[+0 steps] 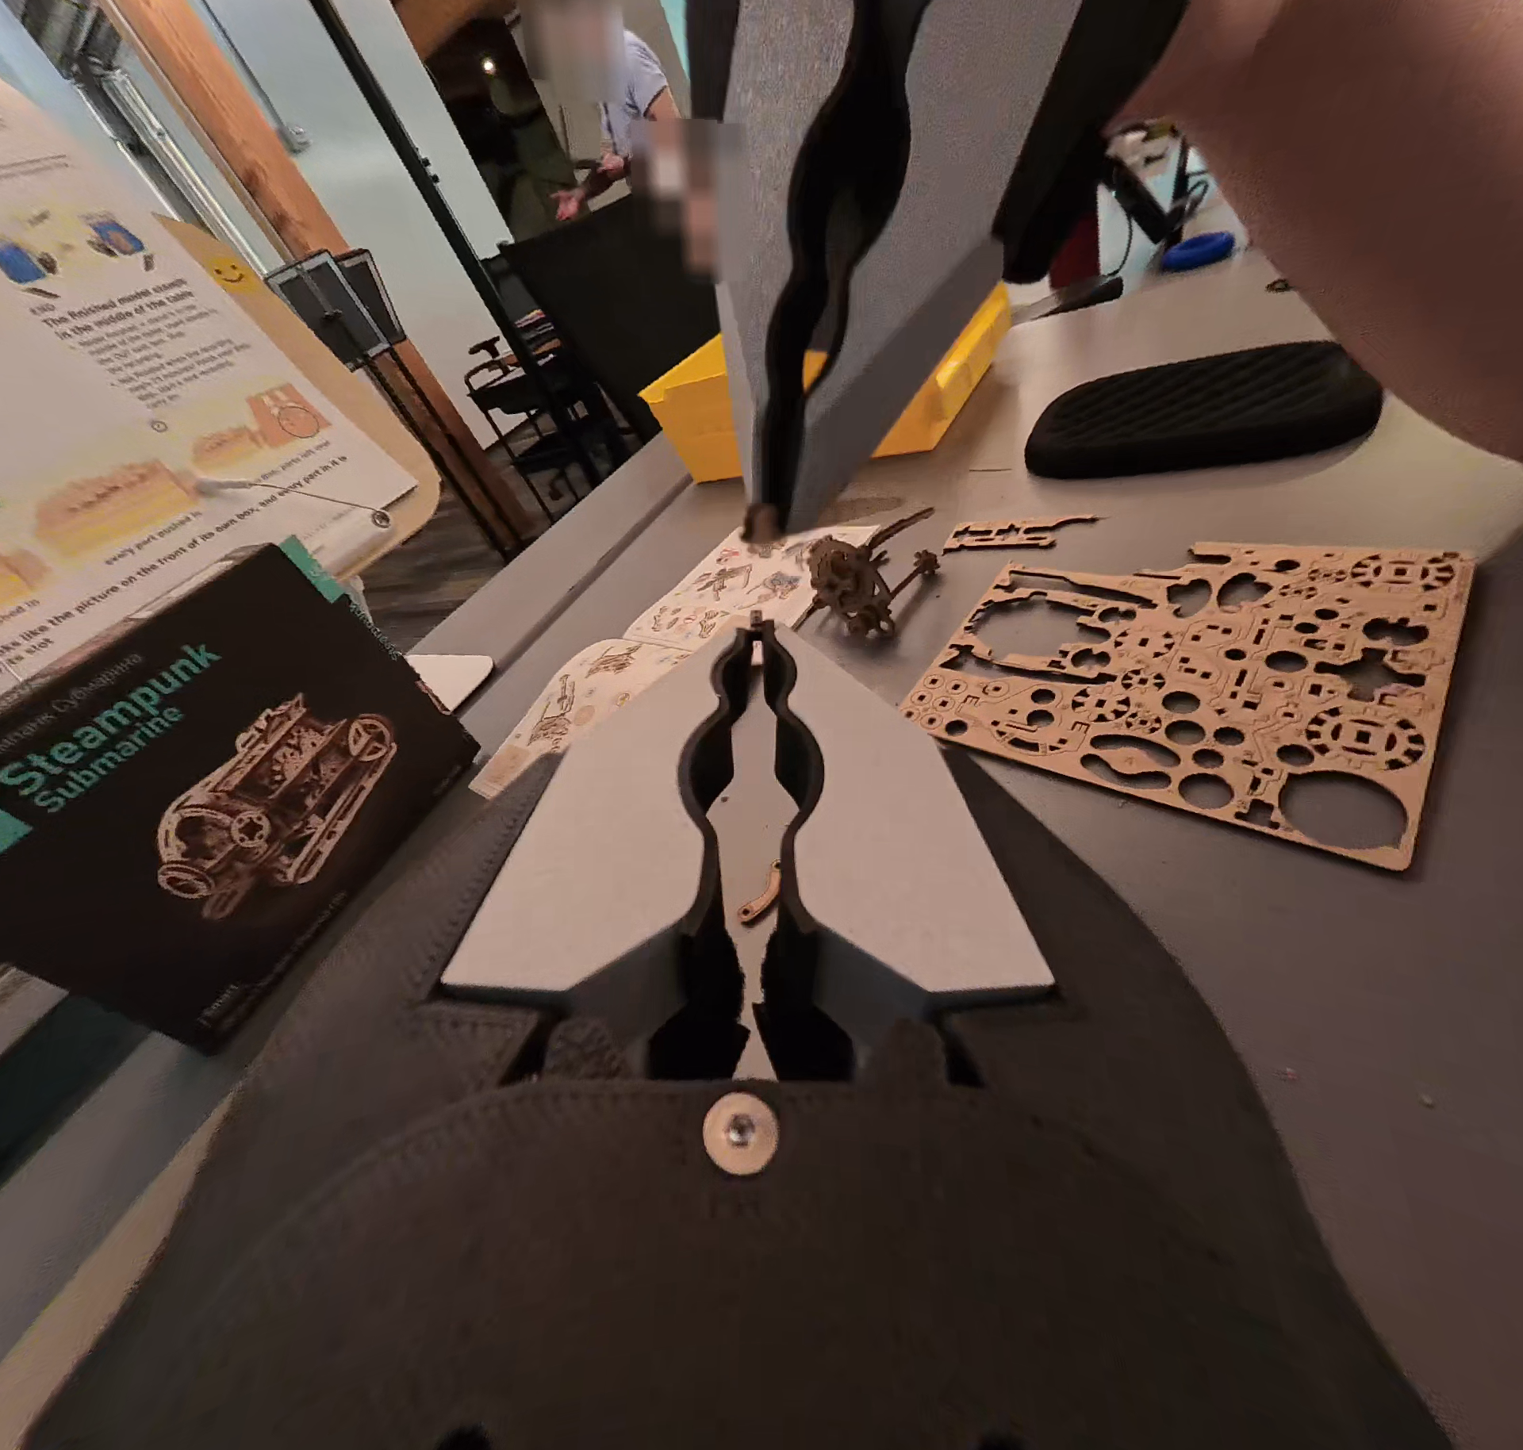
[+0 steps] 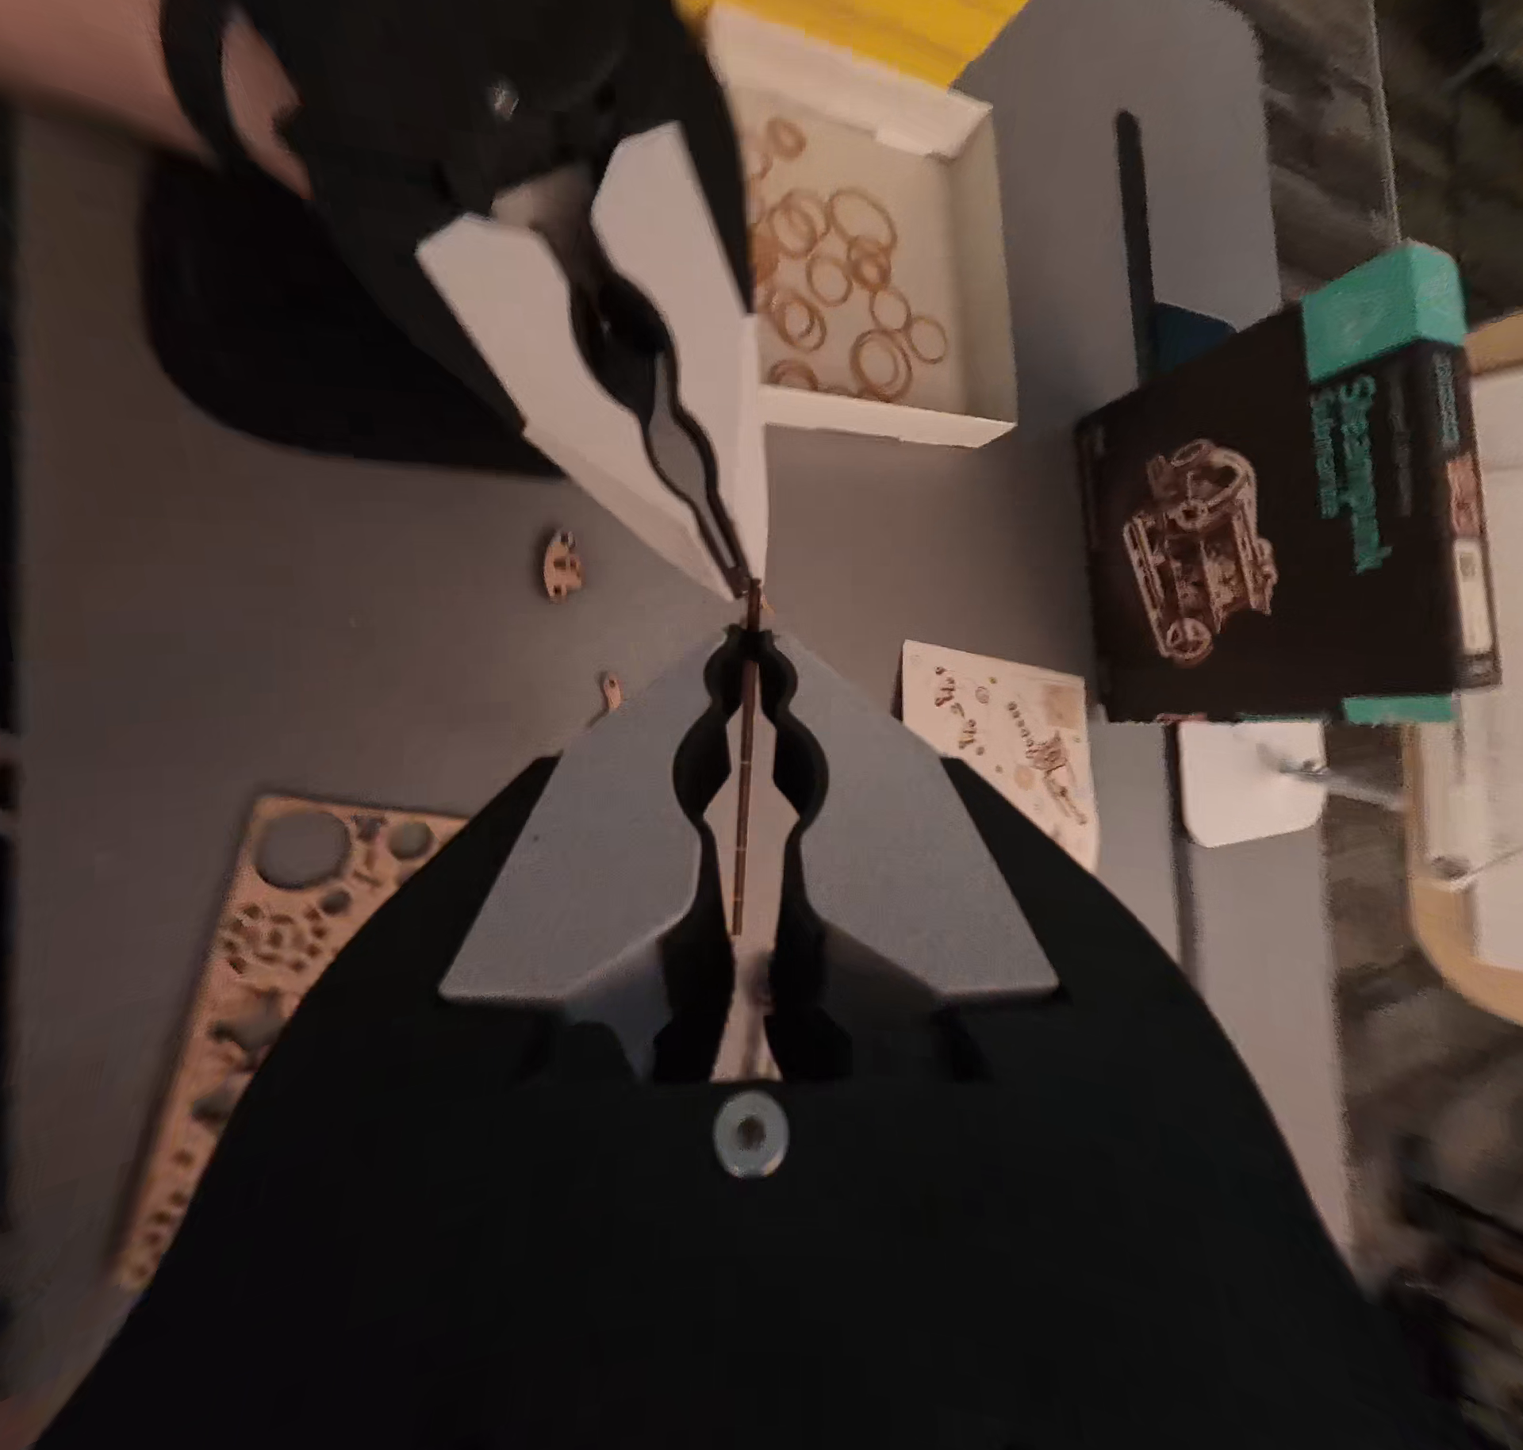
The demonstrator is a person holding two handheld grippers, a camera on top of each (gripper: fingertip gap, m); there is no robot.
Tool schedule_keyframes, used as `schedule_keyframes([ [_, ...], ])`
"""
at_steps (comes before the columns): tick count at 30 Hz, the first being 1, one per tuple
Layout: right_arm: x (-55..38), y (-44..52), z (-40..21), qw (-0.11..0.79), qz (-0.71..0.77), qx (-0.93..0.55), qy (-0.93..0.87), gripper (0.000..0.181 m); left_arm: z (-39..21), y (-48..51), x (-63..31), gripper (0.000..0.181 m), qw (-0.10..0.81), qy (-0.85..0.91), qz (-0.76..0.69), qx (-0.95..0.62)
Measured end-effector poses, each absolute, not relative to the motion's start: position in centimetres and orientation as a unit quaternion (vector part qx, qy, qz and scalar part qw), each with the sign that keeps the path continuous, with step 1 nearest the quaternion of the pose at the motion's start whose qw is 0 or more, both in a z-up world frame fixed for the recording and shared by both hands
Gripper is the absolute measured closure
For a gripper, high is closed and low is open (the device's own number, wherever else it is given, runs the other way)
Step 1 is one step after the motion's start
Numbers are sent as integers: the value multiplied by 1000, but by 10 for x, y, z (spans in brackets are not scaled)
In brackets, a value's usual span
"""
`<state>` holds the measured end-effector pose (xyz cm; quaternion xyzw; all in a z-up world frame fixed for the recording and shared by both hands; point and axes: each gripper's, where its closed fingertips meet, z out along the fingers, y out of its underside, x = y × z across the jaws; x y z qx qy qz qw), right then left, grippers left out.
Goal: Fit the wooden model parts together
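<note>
A thin dark wooden rod [image 2: 746, 784] lay lengthwise between the fingers of the right tool [image 2: 752, 637], which was pressed together on it, the rod's far end poking just past the fingertips. The left tool [image 2: 742, 574] met that end tip to tip; its fingers were closed on something very small and dark, too tiny to identify. In the left wrist view the same small dark bit showed at the left tool's [image 1: 758, 634] tip, while the right tool [image 1: 762, 520] came down from above, closed, a brown end showing at its tip.

Just beyond the tips, a partly built wooden gear assembly [image 1: 853, 590] with spokes and axles rested on the grey tabletop [image 1: 1195, 957], beside an open illustrated instruction sheet [image 1: 709, 586]. A small curved wooden piece [image 1: 760, 891] lay on the tabletop under the left tool's fingers. To the right sat a pale plywood sheet [image 1: 1195, 693] with most parts punched out, and behind it a smaller leftover strip [image 1: 1009, 533].

A black kit box [image 1: 206, 784] with teal trim stood at the left, with a printed poster board [image 1: 165, 388] behind it. Farther back were a yellow plastic bin [image 1: 700, 413] and a black ribbed pad [image 1: 1203, 409]. The right wrist view, somewhat blurred, also showed a white cardboard tray [image 2: 977, 257] of thin wooden rings [image 2: 857, 273] and a small rounded wooden cutout [image 2: 562, 566] lying apart on the tabletop.
</note>
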<state>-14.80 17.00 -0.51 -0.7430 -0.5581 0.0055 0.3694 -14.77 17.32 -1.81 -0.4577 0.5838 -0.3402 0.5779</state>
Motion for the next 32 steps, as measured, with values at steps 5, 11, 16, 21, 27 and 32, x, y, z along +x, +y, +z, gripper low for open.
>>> schedule_keyframes([
  [5,-150,169,-14,376,-1,-696,-612,181,-32,173,-143,181,551,599,-343,-470],
  [11,-148,160,-32,356,-19,-621,-698,181,-39,157,-142,181,462,612,-435,-472],
  [16,-151,140,-46,333,28,-573,-748,180,-46,137,-149,181,335,627,-526,-466],
  [21,-158,129,-51,319,48,-563,-761,180,-57,119,-157,181,221,645,-571,-458],
  [27,-170,119,-63,294,80,-555,-774,180,-65,108,-165,181,162,655,-593,-439],
  [32,-174,112,-57,303,106,-545,-775,180,-57,102,-170,181,146,650,-619,-416],
])
